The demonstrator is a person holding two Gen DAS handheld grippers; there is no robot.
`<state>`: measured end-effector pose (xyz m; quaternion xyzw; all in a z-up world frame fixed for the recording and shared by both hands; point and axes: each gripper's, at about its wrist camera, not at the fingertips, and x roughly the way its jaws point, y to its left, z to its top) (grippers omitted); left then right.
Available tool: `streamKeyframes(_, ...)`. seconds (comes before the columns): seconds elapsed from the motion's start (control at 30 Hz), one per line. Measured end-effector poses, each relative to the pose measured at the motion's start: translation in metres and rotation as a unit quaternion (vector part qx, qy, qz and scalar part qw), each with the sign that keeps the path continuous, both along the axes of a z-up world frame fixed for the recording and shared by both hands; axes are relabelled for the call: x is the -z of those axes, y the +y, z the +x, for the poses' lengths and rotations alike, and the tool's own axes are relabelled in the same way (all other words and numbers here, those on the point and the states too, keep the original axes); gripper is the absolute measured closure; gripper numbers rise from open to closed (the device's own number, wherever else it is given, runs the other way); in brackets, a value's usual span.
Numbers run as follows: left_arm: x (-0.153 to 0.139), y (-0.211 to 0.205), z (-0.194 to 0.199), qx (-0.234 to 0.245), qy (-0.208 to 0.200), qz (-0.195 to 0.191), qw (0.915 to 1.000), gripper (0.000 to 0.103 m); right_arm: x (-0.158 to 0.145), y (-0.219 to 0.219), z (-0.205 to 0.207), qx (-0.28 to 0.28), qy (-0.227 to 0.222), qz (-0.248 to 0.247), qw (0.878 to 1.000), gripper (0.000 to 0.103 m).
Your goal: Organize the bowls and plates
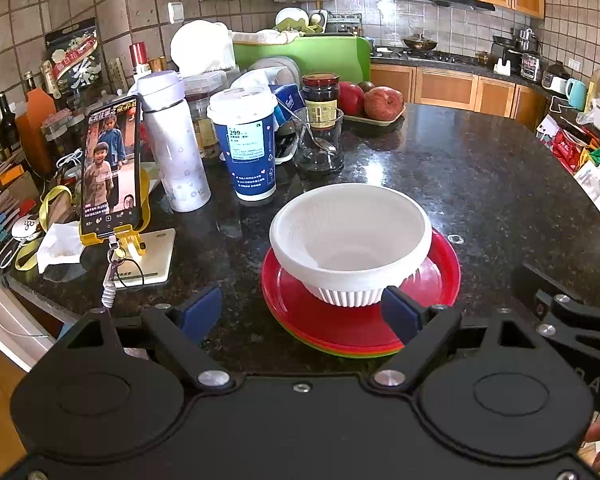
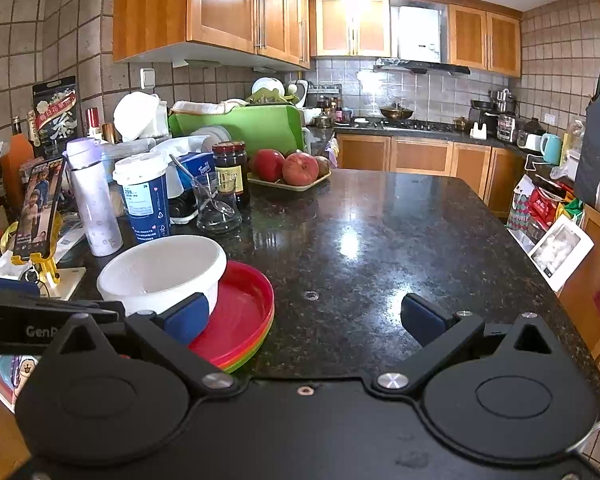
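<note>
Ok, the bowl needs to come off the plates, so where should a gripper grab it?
Grip the white bowl by its near rim, one finger inside and one outside, coming from above. The bowl is upright, wide and open on the red plate; its body looks too broad for the open left gripper.

Wooden cabinets (image 2: 228, 8) line tiled walls (image 2: 16, 40) above a granite counter (image 2: 380, 240).

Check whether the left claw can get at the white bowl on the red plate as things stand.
Probably yes. The left claw is open, and the white bowl sits just ahead on the red plate with nothing between. The right claw stands off to the side.
</note>
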<state>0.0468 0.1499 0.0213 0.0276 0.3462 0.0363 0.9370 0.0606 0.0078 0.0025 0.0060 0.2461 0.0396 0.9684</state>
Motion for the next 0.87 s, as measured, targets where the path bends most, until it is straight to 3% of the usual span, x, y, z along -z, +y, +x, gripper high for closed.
streamKeyframes(0.87, 0.001, 0.006, 0.007, 0.003, 0.004, -0.005, 1.0000, 0.016, 0.003, 0.008, 0.011, 0.001, 0.014, -0.002, 1.000, 0.000)
